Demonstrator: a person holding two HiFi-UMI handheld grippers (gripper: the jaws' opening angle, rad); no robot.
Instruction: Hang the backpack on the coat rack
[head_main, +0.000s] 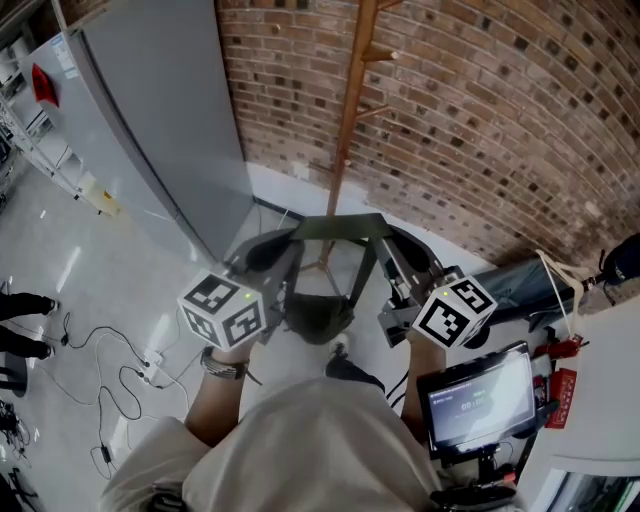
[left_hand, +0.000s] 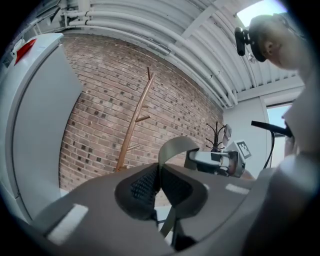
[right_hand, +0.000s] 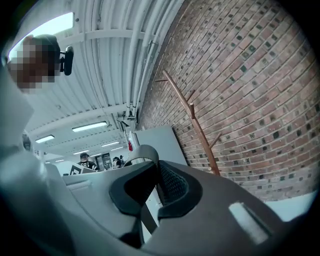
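Level ahead of my chest, my left gripper (head_main: 268, 252) and right gripper (head_main: 402, 258) point forward side by side, a little apart, their marker cubes uppermost. Each has its jaws pinched together on the olive strap (head_main: 340, 228) stretched between them. My left forearm (head_main: 212, 405) runs bare from the sleeve, with a dark band (head_main: 222, 366) at the wrist.

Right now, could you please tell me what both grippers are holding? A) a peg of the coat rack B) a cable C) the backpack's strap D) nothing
C: the jaws of the left gripper and the right gripper are each shut on the strap, with the backpack hanging below it.
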